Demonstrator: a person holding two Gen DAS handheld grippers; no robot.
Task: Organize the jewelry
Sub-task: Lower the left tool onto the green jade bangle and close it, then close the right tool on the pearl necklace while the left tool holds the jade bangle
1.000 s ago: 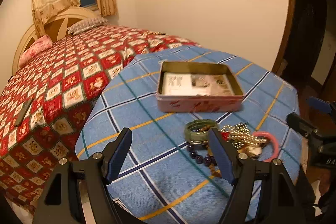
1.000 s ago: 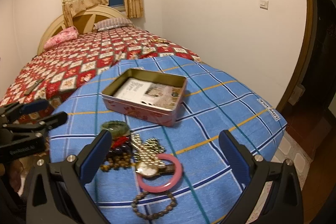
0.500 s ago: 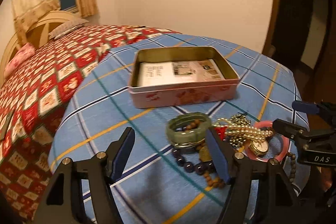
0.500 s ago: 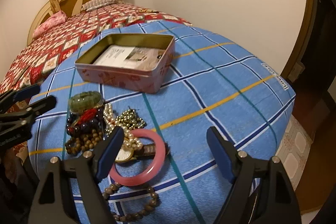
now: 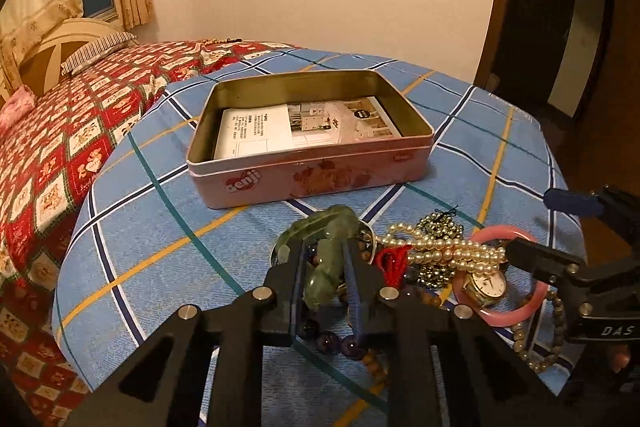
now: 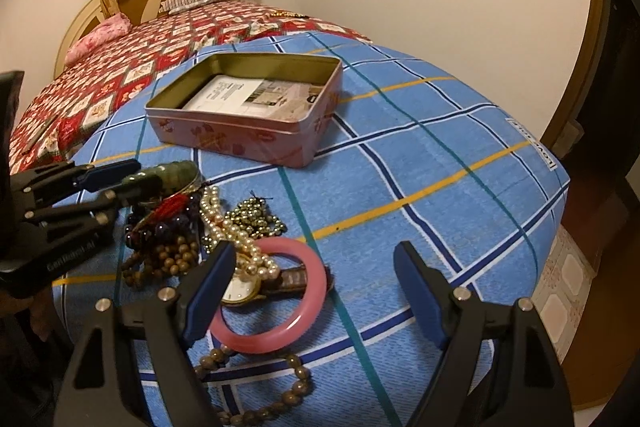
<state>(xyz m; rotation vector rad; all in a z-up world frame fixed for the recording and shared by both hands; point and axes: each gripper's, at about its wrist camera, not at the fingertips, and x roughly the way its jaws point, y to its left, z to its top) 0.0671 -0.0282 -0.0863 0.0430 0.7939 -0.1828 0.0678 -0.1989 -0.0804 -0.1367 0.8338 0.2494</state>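
— Since the left gripper is clamped on the green bangle at the pile's edge, how should it go?
— Lift straight up, slowly; beads lie against it and may snag. Then over to the tin.
— And the right gripper?
— Spread wide, empty, over the pink bangle.

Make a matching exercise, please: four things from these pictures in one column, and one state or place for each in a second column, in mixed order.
1. green bangle
2. pink bangle
3. pink tin
4. right gripper

a. open, holding nothing
b. lies flat around a wristwatch
c. lidless, a printed card inside
d. clamped in the left gripper

Pairs: 1-d, 2-b, 3-c, 4-a
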